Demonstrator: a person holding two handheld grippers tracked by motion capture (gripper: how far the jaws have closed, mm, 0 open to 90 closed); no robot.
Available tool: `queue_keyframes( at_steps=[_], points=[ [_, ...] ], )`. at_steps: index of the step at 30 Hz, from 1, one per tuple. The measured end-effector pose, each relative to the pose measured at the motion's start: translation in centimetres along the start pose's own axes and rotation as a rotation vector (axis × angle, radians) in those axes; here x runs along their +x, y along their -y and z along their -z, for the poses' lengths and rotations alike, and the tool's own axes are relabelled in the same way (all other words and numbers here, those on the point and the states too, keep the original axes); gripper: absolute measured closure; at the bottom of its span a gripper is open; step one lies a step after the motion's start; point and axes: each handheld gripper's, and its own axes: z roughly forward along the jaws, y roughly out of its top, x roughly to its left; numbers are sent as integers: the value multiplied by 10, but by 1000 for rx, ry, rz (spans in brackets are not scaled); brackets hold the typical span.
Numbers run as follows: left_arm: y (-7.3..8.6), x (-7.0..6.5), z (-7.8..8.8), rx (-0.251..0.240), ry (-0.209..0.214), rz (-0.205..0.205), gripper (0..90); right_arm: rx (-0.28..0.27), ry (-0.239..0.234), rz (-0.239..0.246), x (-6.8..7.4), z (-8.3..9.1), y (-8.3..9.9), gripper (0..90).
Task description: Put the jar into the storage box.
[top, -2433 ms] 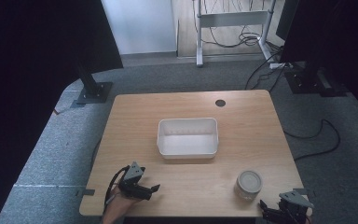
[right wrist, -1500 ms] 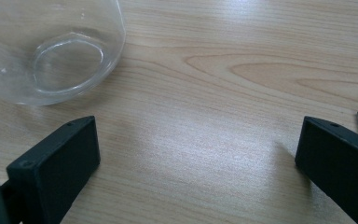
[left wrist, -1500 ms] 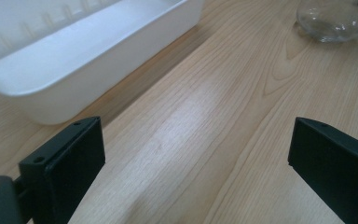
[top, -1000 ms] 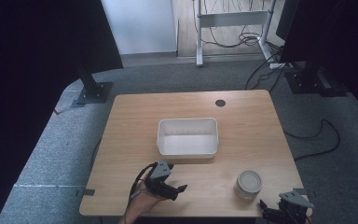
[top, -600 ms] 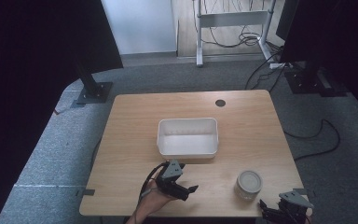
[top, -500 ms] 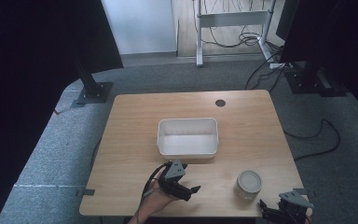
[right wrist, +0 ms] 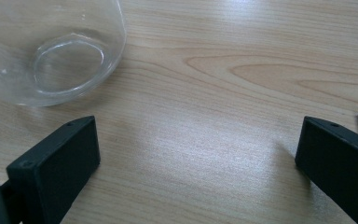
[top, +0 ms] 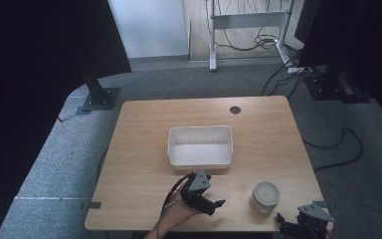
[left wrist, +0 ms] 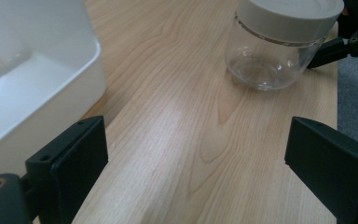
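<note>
A clear glass jar (top: 266, 196) with a pale lid stands near the table's front right corner. In the left gripper view the jar (left wrist: 279, 42) is ahead and to the right, empty. My left gripper (top: 218, 206) is open just in front of the white tub (top: 200, 145), its jaws pointing right toward the jar, nothing between them. My right gripper (top: 287, 224) is open at the table's front right edge, just right of the jar. In the right gripper view the jar's base (right wrist: 51, 51) lies at upper left, outside the jaws.
The empty white rectangular tub (left wrist: 23, 88) sits mid-table, close on the left of my left gripper. A round cable hole (top: 235, 109) is at the table's far edge. Grey carpet, black stands and cables surround the wooden table (top: 144, 149).
My left gripper has travelled rightward along the front of the table, from the front left corner to just in front of the tub. The right gripper and jar have stayed put.
</note>
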Motion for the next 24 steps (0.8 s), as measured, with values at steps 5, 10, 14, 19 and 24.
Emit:
queue_keyframes(
  at_steps=[5, 10, 14, 19, 24],
  points=[
    [-3, -4, -9, 4, 14, -7, 52, 0, 0, 0, 0, 0, 0, 0],
    [-10, -10, -20, 5, 29, -17, 41, -1, -1, 1, 0, 0, 0, 0],
    [-13, -13, -26, 7, 41, -19, 40, -1, -2, 1, 0, 0, 0, 0],
    [-17, -19, -40, 10, 59, -21, 35, -3, -3, 3, 0, 0, 0, 0],
    [-19, -23, -48, 7, 77, -20, 31, -4, -4, 3, 0, 0, 0, 0]
  ],
)
